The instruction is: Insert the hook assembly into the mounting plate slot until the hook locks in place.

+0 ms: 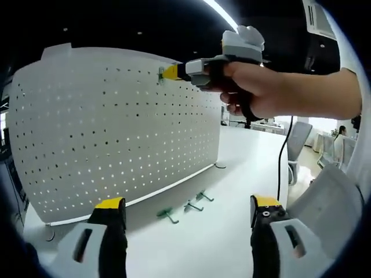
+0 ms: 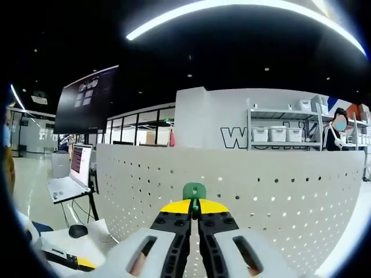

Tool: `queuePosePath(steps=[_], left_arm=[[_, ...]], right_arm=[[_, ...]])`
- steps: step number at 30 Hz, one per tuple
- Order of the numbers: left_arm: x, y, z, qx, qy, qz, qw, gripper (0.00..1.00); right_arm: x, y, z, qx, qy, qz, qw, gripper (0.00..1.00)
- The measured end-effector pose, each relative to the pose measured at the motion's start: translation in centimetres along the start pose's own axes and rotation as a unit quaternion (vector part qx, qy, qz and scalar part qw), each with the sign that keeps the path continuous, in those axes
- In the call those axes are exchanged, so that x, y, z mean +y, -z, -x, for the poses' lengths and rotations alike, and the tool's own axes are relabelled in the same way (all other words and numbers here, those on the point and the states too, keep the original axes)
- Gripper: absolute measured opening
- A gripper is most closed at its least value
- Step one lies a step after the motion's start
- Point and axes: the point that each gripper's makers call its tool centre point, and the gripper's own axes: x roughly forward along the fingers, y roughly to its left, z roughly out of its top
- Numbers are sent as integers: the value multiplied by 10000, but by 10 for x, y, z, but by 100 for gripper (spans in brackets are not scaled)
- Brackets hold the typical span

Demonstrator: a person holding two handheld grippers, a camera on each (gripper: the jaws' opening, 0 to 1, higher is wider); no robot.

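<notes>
Your right gripper [image 2: 195,215] has its jaws pinched nearly together on a green hook [image 2: 194,193], which stands up from between the yellow tips. The hook sits against the upper part of the white perforated board [image 2: 278,197], close to its top edge; you cannot tell from this angle whether it is seated in a hole.

From the left gripper view, the same right gripper [image 1: 164,73] comes in from the right, held in your hand [image 1: 255,87], its yellow tips pressed up to the board [image 1: 104,127] near the top, with a bit of green hook [image 1: 161,75] showing at the tip.

Your left gripper [image 1: 188,209] is held low over the white table [image 1: 232,231], jaws wide apart and holding nothing.

Three spare green hooks lie on the table just in front of the board's lower edge, in a loose row: one [image 1: 167,215], a second [image 1: 193,205], a third [image 1: 203,197]. They lie apart from one another.

A black cable [image 1: 282,156] hangs down from the right gripper.

In the right gripper view, a laptop [image 2: 72,174] on a stand sits off to the left, behind the board.
</notes>
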Motion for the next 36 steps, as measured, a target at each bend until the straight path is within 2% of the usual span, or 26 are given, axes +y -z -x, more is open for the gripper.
queuePosePath(steps=[7, 19, 26, 36], left_arm=[[-8, 5, 1, 52, 118, -93, 9999, 90], [-15, 10, 0, 73, 187, -108, 9997, 89], [-20, 14, 0, 113, 245, -168, 9995, 89], [-18, 19, 2, 116, 218, -101, 9996, 88]], right_arm=[[-7, -2, -7, -68, 75, 71, 9999, 1], [-6, -6, -21, -209, 144, 183, 9995, 1], [-1, -7, -29, -232, 141, 171, 9995, 1], [10, -9, -40, -263, 49, 198, 9994, 1]])
